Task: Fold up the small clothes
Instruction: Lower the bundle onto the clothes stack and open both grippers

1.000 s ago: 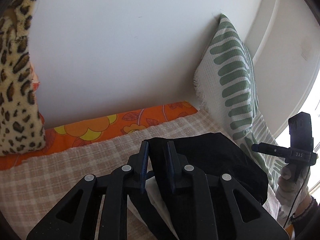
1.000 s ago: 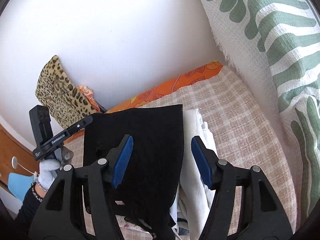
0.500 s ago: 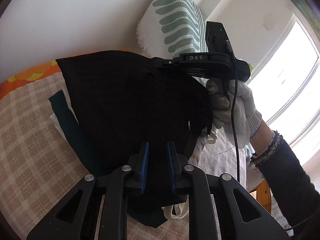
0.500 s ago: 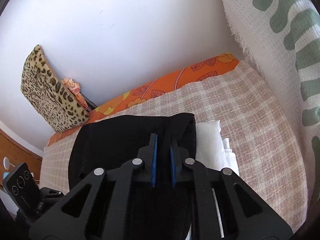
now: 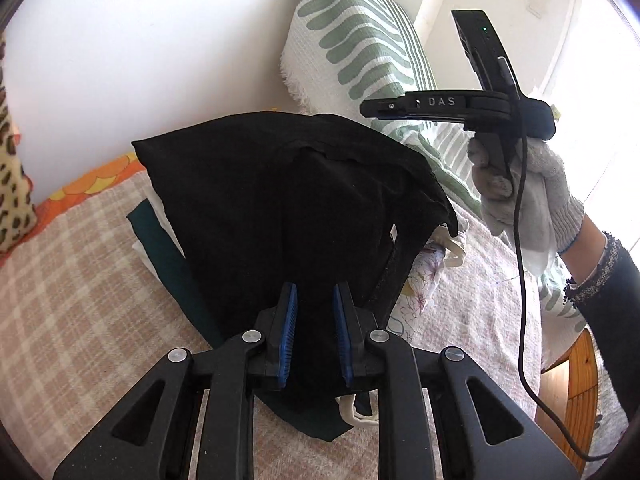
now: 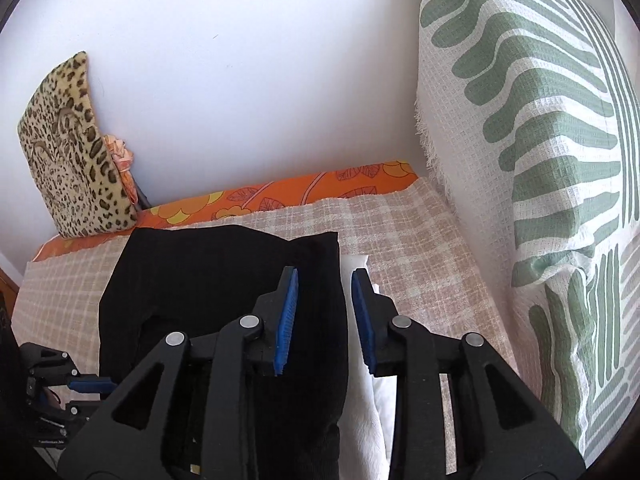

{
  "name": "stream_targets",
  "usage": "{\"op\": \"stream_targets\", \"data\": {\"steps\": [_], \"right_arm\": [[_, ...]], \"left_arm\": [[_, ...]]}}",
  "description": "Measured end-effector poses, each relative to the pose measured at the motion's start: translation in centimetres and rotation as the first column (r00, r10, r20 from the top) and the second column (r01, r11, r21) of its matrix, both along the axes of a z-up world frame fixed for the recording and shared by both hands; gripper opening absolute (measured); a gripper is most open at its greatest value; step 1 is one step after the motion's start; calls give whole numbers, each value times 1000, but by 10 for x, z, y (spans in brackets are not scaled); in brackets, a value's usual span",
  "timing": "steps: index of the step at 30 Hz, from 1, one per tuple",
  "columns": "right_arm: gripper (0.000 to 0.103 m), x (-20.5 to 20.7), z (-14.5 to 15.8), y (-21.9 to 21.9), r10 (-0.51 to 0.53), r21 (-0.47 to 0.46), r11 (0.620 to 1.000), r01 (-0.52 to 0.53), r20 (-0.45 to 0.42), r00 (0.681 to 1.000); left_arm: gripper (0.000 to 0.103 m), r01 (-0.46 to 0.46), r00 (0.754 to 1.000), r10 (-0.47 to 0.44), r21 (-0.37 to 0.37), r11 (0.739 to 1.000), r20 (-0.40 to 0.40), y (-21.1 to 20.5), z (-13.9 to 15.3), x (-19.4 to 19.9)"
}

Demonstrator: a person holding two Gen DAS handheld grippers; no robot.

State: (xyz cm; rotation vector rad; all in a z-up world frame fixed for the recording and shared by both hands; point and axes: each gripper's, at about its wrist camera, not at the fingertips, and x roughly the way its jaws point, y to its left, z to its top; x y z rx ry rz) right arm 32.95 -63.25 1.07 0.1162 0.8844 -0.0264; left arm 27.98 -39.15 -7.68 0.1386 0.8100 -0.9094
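On the checked bedspread (image 5: 72, 300) | black garment (image 5: 288, 208) atop pile | left gripper (image 5: 315, 312), right gripper (image 6: 325, 300): jaws slightly spread, gripping nothing | risk: loose fold slumps unpinned.

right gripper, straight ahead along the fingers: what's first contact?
Most likely the black garment: the right gripper is open with the garment's right edge running up between its fingers. Beyond lies the checked blanket, then the wall. How high the fingers sit above the cloth is unclear.

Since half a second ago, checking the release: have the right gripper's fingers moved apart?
Yes. The right gripper was shut on the black garment; now its fingers stand apart, one over the white cloth.
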Motion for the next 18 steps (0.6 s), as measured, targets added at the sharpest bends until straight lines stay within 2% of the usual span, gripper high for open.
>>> {"op": "stream_targets", "data": {"steps": [3,6,7,9,13,15,18], "right_arm": [[29,-39,3,11,29,-50,998,-27,35,999],[30,-68,-3,25,71,-87,994,-70,16,997],[29,-74,-7,29,81,-107,991,-80,0,997],[29,-81,-20,36,86,-138,986,-93,-58,995],[29,-95,-38,40,56,-164,983,-80,-150,987],[29,-106,-33,39,40,-161,985,-63,-147,988],[30,-124,-13,42,20,-120,992,-35,-120,993]], "left_arm": [[34,-33,997,30,34,999,73,2,9,-10],[34,-42,994,38,42,998,107,4,16,-19],[36,-45,992,40,43,998,117,5,18,-23],[47,-52,991,47,43,998,124,6,23,-29],[50,-66,986,58,41,997,158,12,34,-45],[59,-76,982,69,39,996,173,16,41,-54],[64,-89,980,85,16,996,180,25,52,-67]]}}
